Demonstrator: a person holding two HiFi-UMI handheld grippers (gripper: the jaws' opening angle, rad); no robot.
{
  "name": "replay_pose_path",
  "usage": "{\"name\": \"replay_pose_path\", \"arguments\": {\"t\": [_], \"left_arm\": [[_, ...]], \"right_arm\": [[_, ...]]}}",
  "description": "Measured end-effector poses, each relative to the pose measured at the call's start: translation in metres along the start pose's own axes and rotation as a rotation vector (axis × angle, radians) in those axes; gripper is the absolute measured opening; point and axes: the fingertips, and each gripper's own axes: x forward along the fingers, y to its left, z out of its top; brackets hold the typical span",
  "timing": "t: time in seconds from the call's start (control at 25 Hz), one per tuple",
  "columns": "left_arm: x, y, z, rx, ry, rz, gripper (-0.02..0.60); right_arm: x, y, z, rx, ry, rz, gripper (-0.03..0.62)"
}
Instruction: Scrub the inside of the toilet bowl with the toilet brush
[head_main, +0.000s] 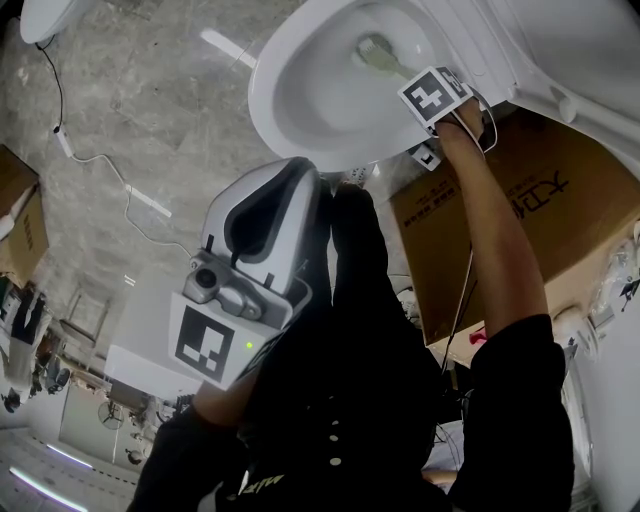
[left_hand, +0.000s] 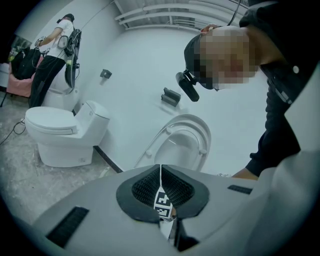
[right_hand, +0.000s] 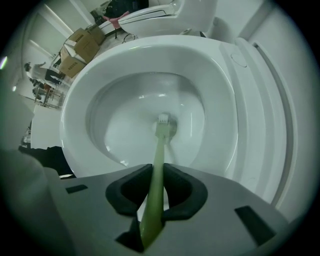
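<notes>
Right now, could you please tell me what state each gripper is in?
Left gripper: jaws shut.
Right gripper: jaws shut on the toilet brush, its head down in the toilet bowl.

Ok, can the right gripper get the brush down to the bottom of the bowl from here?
Probably yes. The right gripper is shut on the brush handle, the brush head is down at the bottom of the bowl, and the lid is up, so nothing blocks the way.

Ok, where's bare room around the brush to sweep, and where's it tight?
Free: bare bowl wall left of the toilet brush head, up to the rim, and more on its right. Tight: the drain under the head, and the near rim by the right gripper.
</notes>
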Motion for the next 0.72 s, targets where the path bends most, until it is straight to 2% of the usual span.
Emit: {"name": "replay_pose_path", "arguments": {"t": [0.12, 0.52, 0.72], "left_arm": [[0.0, 0.002, 0.0, 0.0, 0.0, 0.001, 0.028], [0.002, 0.002, -0.002, 0.001, 0.003, 0.006, 0.028], [0.001, 0.003, 0.0, -0.003, -0.004, 0.007, 0.028]], "right_arm": [[0.0, 0.007, -0.004, -0.005, 0.039, 0.01, 0.086], [0.011, 0.035, 0.003, -0.024, 0.017, 0.082, 0.086], [0.009, 0.042, 0.01, 0.015, -0.006, 0.091, 0.087]]}}
